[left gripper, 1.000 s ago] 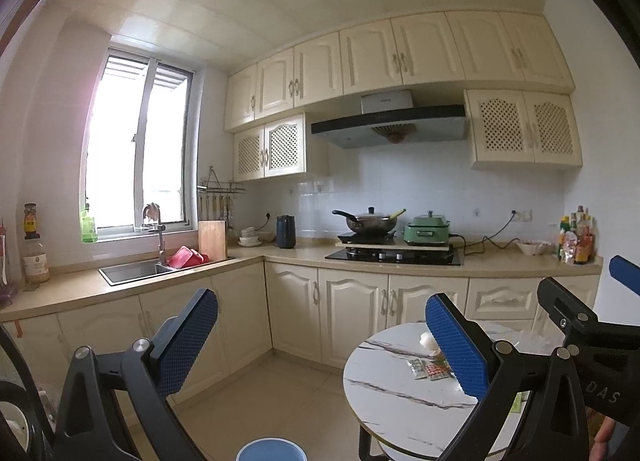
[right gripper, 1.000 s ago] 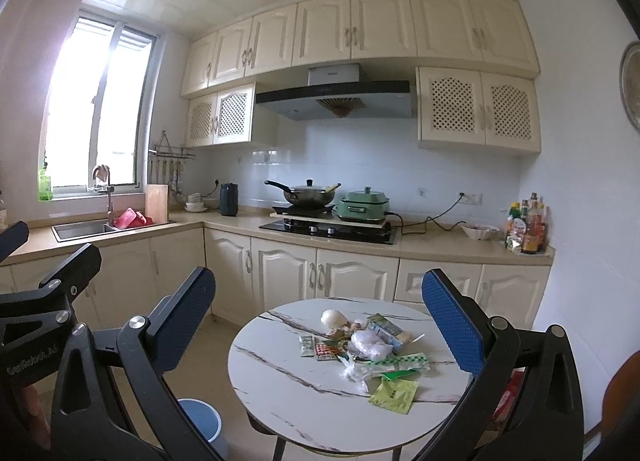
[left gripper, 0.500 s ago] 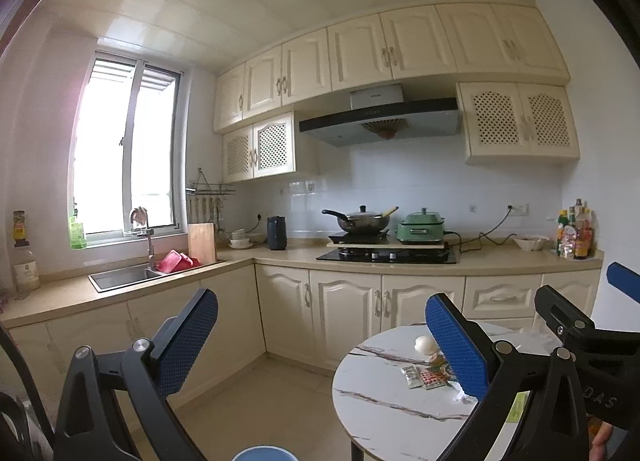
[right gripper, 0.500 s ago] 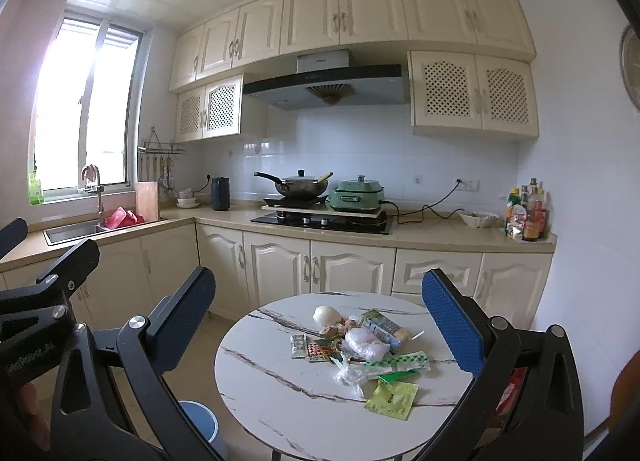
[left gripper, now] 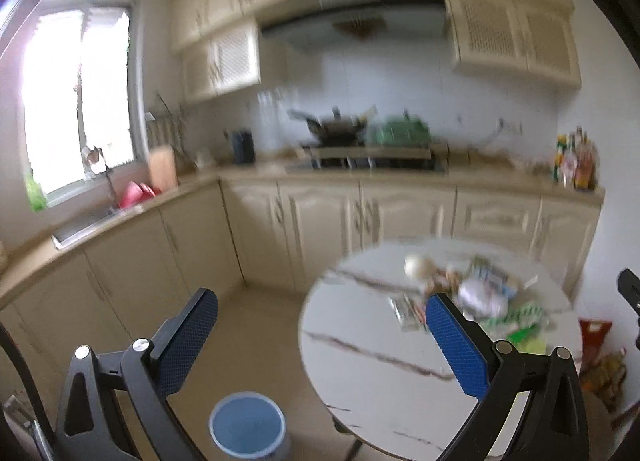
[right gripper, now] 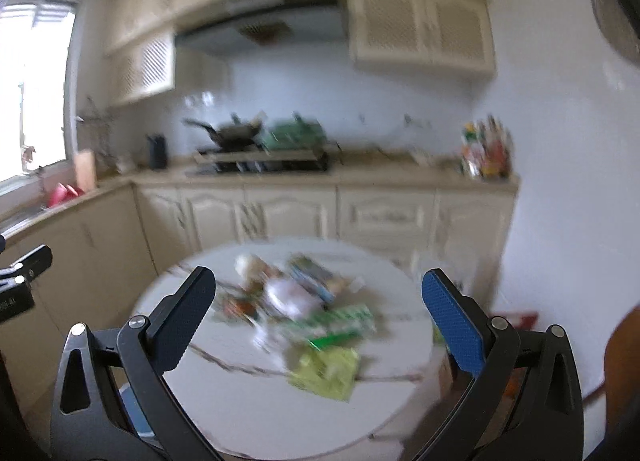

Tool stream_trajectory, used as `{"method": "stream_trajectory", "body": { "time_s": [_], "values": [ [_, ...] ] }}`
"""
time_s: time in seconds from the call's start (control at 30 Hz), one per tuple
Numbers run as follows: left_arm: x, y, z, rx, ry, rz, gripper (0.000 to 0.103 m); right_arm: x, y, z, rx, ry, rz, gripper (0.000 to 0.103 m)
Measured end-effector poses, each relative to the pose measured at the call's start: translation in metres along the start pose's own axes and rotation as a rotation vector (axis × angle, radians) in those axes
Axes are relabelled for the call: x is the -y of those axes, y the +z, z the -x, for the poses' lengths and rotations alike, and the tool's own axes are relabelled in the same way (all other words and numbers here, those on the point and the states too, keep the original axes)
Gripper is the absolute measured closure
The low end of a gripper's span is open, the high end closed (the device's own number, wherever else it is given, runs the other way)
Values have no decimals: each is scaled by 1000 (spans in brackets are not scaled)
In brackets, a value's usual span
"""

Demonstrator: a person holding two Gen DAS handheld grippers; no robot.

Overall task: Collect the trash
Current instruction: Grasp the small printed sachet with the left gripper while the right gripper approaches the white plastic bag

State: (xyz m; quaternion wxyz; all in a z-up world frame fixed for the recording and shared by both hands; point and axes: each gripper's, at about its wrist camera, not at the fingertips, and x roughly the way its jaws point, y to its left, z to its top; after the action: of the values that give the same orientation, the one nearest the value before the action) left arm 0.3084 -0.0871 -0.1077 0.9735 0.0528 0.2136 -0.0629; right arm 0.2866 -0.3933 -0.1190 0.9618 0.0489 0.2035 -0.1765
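A heap of trash (right gripper: 304,305), wrappers, a crumpled white bag and a yellow-green packet (right gripper: 326,371), lies on the round white marble table (right gripper: 240,401). The heap also shows in the left wrist view (left gripper: 476,297) on the table (left gripper: 380,389). A blue bin (left gripper: 248,427) stands on the floor left of the table. My left gripper (left gripper: 320,333) is open and empty, held above the floor and table edge. My right gripper (right gripper: 318,311) is open and empty, held short of the heap. Both views are blurred by motion.
Cream kitchen cabinets run along the back and left walls, with a hob, a wok (left gripper: 336,127) and a green cooker (left gripper: 402,131). A sink (left gripper: 86,221) lies under the window. Bottles (left gripper: 574,161) stand at the counter's right end. A red bag (left gripper: 594,337) sits beyond the table.
Both grippers have tipped downward and moved closer to the table, so the table, trash and bin show larger and lower. Both stay open and empty.
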Motion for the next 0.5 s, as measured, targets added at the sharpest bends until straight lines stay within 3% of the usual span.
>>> {"method": "stream_trajectory", "body": {
  "time_s": [0.17, 0.37, 0.5],
  "values": [
    [21, 3, -89, -168, -45, -28, 1, 30, -30, -60, -123, -40, -9, 0],
    [40, 29, -183, -319, -84, -61, 1, 45, -55, -118, -230, -54, 2, 0],
    [37, 36, -240, -380, -97, -52, 1, 48, -68, -153, -296, -50, -11, 0]
  ]
}}
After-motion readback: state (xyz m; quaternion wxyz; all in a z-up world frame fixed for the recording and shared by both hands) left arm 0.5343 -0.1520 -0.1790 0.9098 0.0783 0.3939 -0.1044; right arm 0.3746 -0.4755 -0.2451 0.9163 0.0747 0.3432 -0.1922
